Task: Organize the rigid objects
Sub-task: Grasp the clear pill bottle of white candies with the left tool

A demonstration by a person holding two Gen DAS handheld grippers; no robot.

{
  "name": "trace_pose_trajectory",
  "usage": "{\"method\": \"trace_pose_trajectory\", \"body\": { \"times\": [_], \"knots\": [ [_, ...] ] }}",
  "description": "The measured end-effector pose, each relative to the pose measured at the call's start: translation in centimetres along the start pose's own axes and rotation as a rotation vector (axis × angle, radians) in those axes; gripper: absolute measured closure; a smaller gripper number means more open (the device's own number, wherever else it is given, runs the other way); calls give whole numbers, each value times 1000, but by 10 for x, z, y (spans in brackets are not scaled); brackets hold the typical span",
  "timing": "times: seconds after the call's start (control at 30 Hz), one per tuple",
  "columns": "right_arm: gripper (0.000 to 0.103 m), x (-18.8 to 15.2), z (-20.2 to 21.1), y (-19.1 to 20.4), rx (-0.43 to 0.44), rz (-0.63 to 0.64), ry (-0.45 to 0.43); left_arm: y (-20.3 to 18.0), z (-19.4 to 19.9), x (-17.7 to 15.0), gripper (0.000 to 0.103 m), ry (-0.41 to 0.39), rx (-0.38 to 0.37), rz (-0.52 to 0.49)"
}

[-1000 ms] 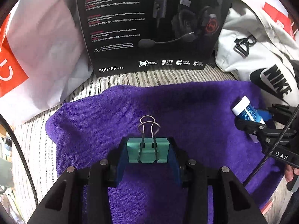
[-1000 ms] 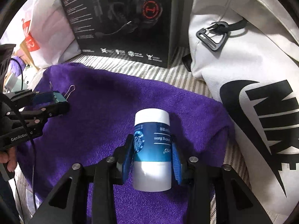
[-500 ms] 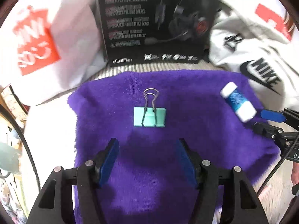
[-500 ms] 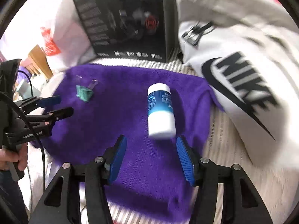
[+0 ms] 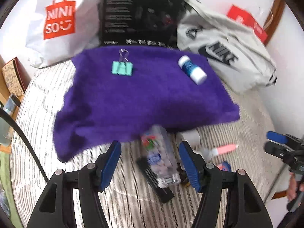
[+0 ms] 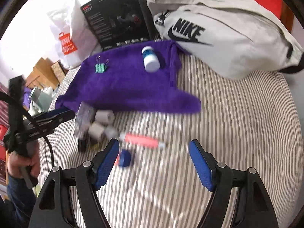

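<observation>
On the striped bed (image 6: pixel 237 114), a purple towel (image 5: pixel 142 98) is lying spread out, carrying a teal binder clip (image 5: pixel 122 68) toward its far left and a blue-and-white tube (image 5: pixel 192 70) lying on its side toward the far right, the two well apart. Both tongs are hanging over the near part of the bed with nothing between their pads: the left tongs (image 5: pixel 150 163) are gaping wide above a clear plastic packet (image 5: pixel 161 157) and a flat black item (image 5: pixel 155 180), and the right tongs (image 6: pixel 153 163) are standing equally wide just short of a pink pen-like stick (image 6: pixel 142 139) and a small blue cap-like piece (image 6: pixel 124 158). A few grey rolls (image 6: pixel 104 116) are sitting near the towel's front edge. Behind the towel, a black headset box (image 6: pixel 117 19) is standing upright between a white shopping bag (image 5: pixel 60 19) and a pale Nike bag (image 6: pixel 218 28). Much of the foreground is blurring, so finer detail is beyond telling.
</observation>
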State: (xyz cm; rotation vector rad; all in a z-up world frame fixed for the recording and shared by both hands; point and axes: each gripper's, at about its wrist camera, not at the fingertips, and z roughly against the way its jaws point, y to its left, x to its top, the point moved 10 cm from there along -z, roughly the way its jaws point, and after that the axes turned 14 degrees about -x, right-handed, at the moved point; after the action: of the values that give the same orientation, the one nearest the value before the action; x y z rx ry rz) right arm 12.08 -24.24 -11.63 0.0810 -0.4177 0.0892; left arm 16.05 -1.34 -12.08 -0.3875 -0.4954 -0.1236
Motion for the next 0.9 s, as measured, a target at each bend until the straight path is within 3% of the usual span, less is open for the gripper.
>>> {"method": "trace_pose_trajectory", "body": {
  "times": [0.2,0.43,0.47,0.57,0.9],
  "knots": [
    [28,-27,14,-13,-10,-34,7,-1,-21,-15,42,55,46,3],
    [28,-35,12,-14,-23,-43,21,2,-40,-14,45,88,77,-18],
    [28,-34,11,-13,-22,-42,22,2,-42,-14,51,85,67,-18],
    [28,-31,7,-8,-22,-30,27,4,-37,-15,59,80,60,-7],
    [28,-34,-15,13,-12,15,64,53,0,-41,61,66,133,24]
  ]
}}
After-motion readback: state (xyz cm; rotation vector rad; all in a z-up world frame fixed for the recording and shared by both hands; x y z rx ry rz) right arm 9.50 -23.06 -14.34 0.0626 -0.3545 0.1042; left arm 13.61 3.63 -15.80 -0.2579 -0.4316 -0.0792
